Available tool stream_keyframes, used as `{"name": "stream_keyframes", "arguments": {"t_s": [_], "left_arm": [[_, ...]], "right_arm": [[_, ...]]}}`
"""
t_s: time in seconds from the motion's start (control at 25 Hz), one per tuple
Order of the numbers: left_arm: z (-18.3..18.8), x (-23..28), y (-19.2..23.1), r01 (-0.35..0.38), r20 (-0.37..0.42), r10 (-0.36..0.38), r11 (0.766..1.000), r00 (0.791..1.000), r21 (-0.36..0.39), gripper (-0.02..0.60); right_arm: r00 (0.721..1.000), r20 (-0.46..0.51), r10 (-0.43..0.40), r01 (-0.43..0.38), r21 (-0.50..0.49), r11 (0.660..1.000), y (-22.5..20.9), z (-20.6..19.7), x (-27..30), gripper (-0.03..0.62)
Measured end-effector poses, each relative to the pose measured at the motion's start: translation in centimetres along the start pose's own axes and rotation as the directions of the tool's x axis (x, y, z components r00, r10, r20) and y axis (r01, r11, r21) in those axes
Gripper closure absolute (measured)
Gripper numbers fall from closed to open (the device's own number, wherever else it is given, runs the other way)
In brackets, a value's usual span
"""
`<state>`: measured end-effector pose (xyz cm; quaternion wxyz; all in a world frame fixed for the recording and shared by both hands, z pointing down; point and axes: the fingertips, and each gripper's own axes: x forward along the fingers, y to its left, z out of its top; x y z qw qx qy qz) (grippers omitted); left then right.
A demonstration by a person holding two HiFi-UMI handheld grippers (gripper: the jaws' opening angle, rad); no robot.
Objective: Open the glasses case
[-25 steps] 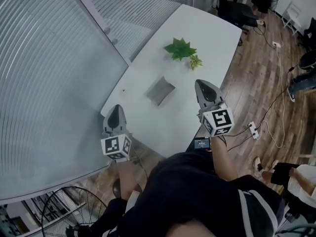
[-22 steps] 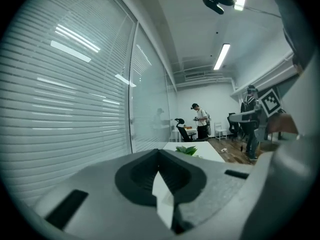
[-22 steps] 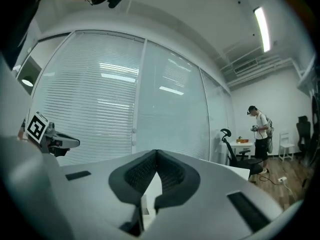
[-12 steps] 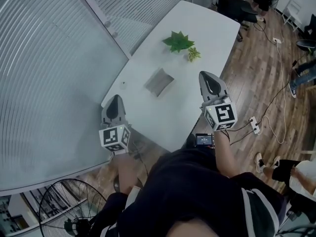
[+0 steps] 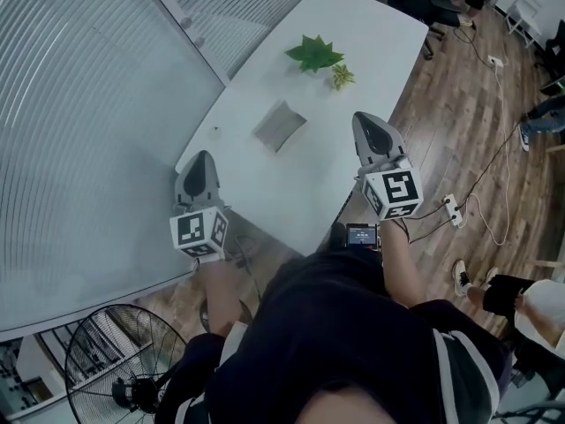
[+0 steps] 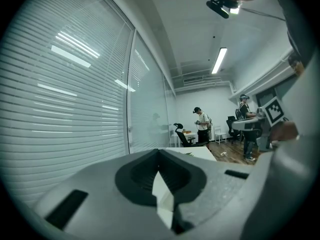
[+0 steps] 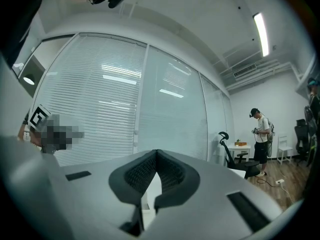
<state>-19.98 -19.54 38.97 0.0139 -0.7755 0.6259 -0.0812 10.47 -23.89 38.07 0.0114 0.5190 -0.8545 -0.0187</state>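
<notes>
- Nearest, at my ten o'clock, my left gripper hung by the near end of the table, its jaws together on nothing.
- At my one o'clock, my right gripper hovered over the table's edge, likewise pressed closed and empty.
- Farther out at twelve o'clock, well apart from both, the glasses case lay flat on the table, apparently closed.
- Beyond it sat a small green plant.
- By my judgement nothing was done yet: reaching, gripping and lifting the lid all remained.
</notes>
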Motion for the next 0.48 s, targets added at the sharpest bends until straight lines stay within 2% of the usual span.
{"name": "stream_keyframes", "arguments": {"t_s": [0.2,0.48], "left_arm": [[-1.0,-0.5,-0.8,0.011,-0.023,-0.011,1.000,1.000,-0.013,0.583],[-0.6,0.2,-0.9,0.016,-0.009,-0.017,1.000,1.000,-0.021,0.583]], "right_arm": [[1.000,-0.022,0.005,-0.005,0.018,1.000,0.1,-1.1,-0.3,0.580],[1.000,-0.020,0.012,-0.012,0.025,1.000,0.2,-1.3,-0.2,0.580]]}}
